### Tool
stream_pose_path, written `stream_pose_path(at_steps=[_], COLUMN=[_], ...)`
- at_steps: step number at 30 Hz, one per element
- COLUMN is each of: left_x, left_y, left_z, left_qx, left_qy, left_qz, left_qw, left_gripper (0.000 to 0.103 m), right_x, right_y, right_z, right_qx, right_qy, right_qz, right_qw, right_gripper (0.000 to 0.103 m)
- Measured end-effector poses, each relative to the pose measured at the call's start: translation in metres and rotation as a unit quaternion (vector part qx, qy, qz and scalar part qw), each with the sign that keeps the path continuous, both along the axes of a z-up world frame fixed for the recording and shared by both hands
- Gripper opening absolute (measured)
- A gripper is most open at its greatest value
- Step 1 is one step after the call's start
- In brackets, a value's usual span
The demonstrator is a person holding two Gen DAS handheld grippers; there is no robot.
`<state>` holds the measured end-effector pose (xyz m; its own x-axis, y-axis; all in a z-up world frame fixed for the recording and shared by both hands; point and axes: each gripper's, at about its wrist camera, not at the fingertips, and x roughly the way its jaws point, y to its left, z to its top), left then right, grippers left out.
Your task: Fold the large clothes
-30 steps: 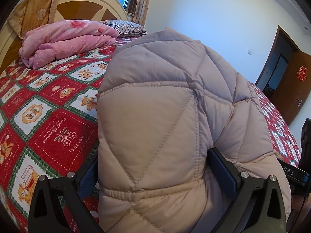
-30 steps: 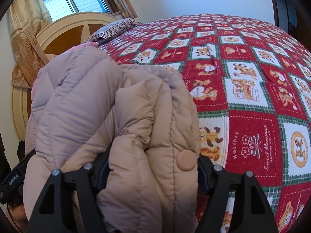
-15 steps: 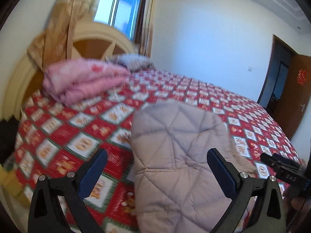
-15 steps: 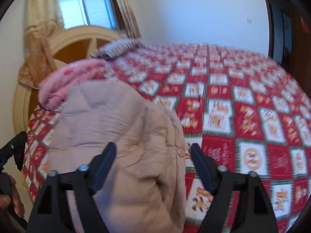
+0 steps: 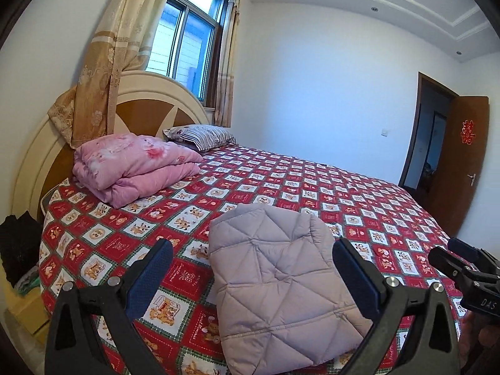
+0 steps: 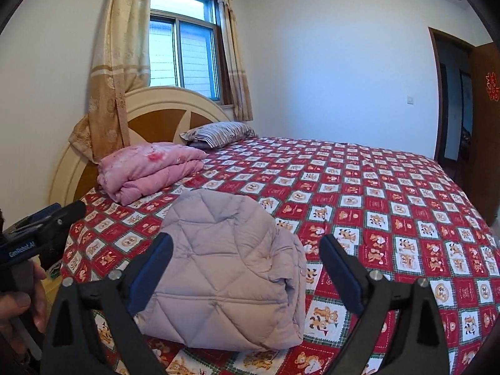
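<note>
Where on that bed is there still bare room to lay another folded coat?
Free: the wide bedspread stretching right of the folded jacket toward the door. A narrower strip lies between the jacket and the pink quilt. Crowded: the headboard end, with quilt and striped pillow.

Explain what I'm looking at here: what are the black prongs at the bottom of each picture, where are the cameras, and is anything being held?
There is no robot arm. A person holds a two-finger tool in each hand, and each tool carries a wide-angle camera looking along its fingers. The black prongs with blue pads are those fingers.

One picture comes from the left gripper, the other from the right gripper. Each tool also shows at the edge of the other's view.

Both grippers are open and hold nothing. The folded pale mauve quilted puffer jacket lies on the bed with the red teddy-bear patchwork cover, near its front edge. Further back are a folded pink floral quilt and a striped pillow, against the cream and brown headboard.
</note>
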<state>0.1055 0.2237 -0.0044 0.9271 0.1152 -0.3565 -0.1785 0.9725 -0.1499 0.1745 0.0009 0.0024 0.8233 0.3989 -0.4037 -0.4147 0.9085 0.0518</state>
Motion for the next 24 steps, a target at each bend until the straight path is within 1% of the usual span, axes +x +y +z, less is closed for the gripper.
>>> stream_pose_path(at_steps=[24], left_x=[0.0000], left_y=[-0.0017], left_z=[-0.0082], left_qx=[-0.001], left_qy=[0.007], left_qz=[-0.004], left_qw=[1.0000], left_gripper=[0.102], right_x=[-0.0063], right_y=[-0.0024], right_z=[-0.0030], right_qx=[0.002], right_qy=[0.008], right_qz=[0.007], right_qw=[1.000], right_gripper=[0.096])
